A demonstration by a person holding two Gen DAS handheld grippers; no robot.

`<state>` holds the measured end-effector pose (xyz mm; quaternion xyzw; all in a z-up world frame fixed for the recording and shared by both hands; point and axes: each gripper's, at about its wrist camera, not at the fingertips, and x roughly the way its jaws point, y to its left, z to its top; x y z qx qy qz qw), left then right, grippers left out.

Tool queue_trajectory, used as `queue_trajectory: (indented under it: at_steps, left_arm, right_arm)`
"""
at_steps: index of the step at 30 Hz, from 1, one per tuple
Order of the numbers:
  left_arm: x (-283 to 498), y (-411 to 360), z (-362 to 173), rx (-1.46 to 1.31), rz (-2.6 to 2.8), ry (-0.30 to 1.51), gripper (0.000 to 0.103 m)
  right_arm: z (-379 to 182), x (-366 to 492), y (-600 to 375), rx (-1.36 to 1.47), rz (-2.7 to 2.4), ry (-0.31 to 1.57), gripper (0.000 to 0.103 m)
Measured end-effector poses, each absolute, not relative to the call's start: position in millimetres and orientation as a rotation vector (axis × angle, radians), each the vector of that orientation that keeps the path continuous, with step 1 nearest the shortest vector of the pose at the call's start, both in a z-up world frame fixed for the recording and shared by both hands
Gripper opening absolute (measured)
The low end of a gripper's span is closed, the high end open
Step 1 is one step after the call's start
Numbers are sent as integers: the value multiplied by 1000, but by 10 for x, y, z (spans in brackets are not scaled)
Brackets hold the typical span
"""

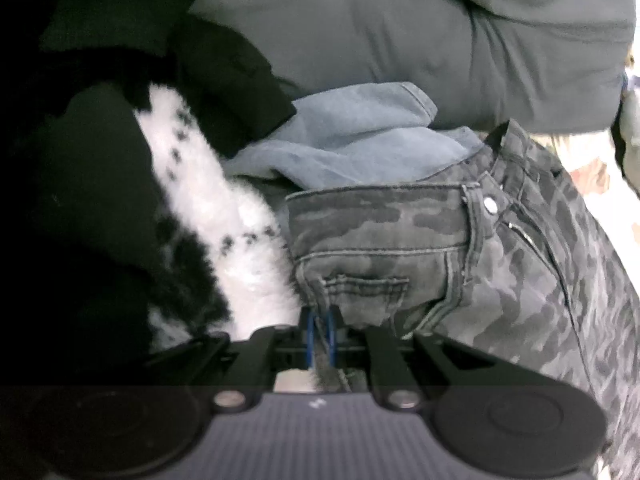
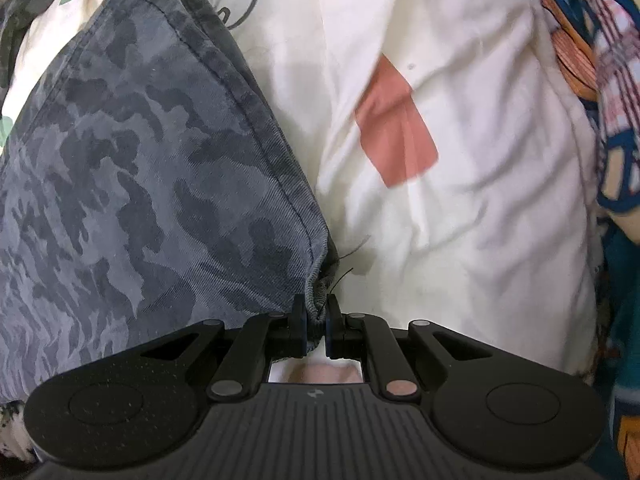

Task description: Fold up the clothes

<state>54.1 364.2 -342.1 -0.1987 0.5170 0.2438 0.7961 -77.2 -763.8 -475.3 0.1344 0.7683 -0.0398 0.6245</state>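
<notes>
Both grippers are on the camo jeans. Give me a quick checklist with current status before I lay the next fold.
1. Left gripper shut on the camo jeans at the waistband end: ok.
2. Right gripper shut on the hem corner of the jeans: ok.
3. Fabric between the grips free of twists: cannot tell, neither view shows the whole span.
4. Left grip holds jeans only: cannot tell, the white fluffy garment presses against the fingers.
5. Landing area flat: not ok, the white printed sheet is wrinkled.
6. Other clothes clear of the fold: not ok, the light blue denim lies against the waistband.
</notes>
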Motion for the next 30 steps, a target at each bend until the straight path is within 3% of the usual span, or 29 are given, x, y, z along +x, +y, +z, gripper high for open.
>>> queue_trajectory:
  at_steps: [5, 12, 18, 22, 25, 30]
  left_arm:
    - [610, 3657, -3230, -411, 510, 1120, 7]
    - [607, 3639, -3577, -385, 539, 1174, 12]
    - [652, 3519, -3489, -309, 574, 1183, 17]
    - [629, 3501, -3250, -303, 589, 1147, 29]
    - [600, 3412, -3045, -299, 564, 1105, 39]
    - [644, 3081, -2877, -293, 463, 1072, 39]
  right_arm:
    - [-4686, -827, -7590, 303, -97, 1776, 6]
    - [-4891, -809, -7552, 282, -118, 1791, 7]
    - [-4691, -672, -7512, 220, -82, 1722, 19]
    - [-4447, -515, -7522, 204, -58, 1630, 22]
    - [-4300, -372, -7564, 207, -25, 1546, 32]
    - [-4216, -130, -7612, 236, 28, 1435, 37]
